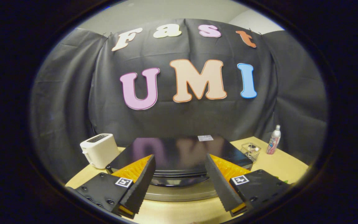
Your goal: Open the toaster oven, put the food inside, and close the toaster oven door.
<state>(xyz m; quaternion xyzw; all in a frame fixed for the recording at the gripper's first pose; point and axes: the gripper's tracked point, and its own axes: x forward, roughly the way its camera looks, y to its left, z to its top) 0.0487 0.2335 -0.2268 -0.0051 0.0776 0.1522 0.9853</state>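
Observation:
The toaster oven (179, 152) sits on the yellow table straight ahead of me, and I look down on its glossy black top. Its front edge, with a dark curved handle (180, 181) above a silver band (182, 193), lies between my fingers. My gripper (180, 180) is open, its two fingers spread wide to either side of the oven's front with nothing pressed between them. I cannot tell from here whether the door is open or shut.
A white pop-up toaster (99, 150) stands on the table (287, 163) left of the oven. To the right are a small clear container (250, 150) and a slim bottle (274, 140). Black cloth closes off the booth behind the table.

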